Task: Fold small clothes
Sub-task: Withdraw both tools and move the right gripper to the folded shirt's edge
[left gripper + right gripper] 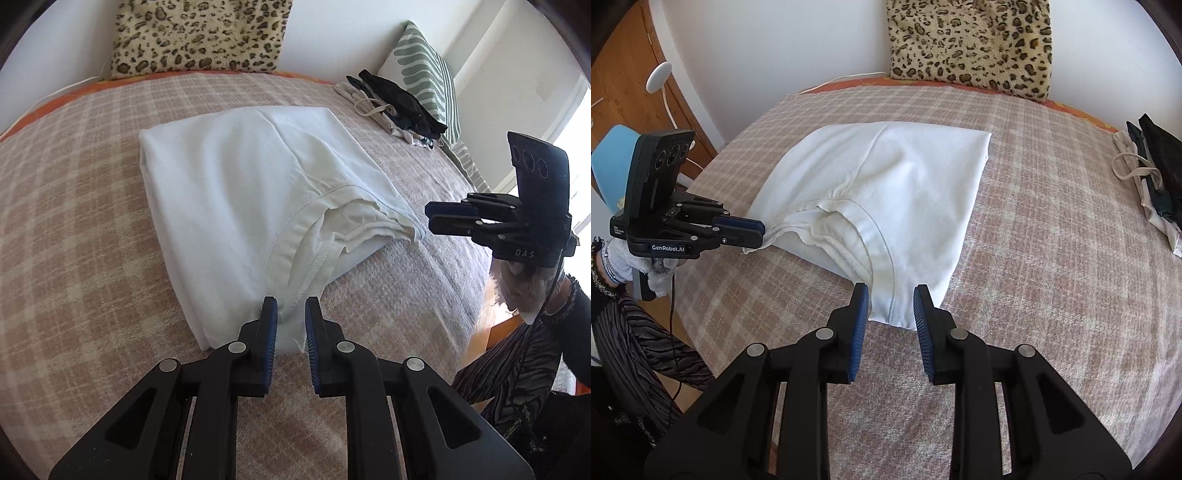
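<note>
A white t-shirt [251, 192] lies folded on the checked bedspread, also in the right wrist view [886, 192]. My left gripper [291, 314] is open, its blue pads on either side of the shirt's near corner. In the right wrist view it [759, 230] looks nearly closed at the shirt's left corner by the collar. My right gripper [891, 299] is open, its pads on either side of the shirt's near hem corner. In the left wrist view it [430, 218] sits at the shirt's right corner.
A pile of dark and beige clothes [395, 107] lies at the far right of the bed [1071, 258]. A leopard-print cushion [199, 37] and a green striped cushion [424, 74] lean on the wall. A blue chair [613, 155] stands left of the bed.
</note>
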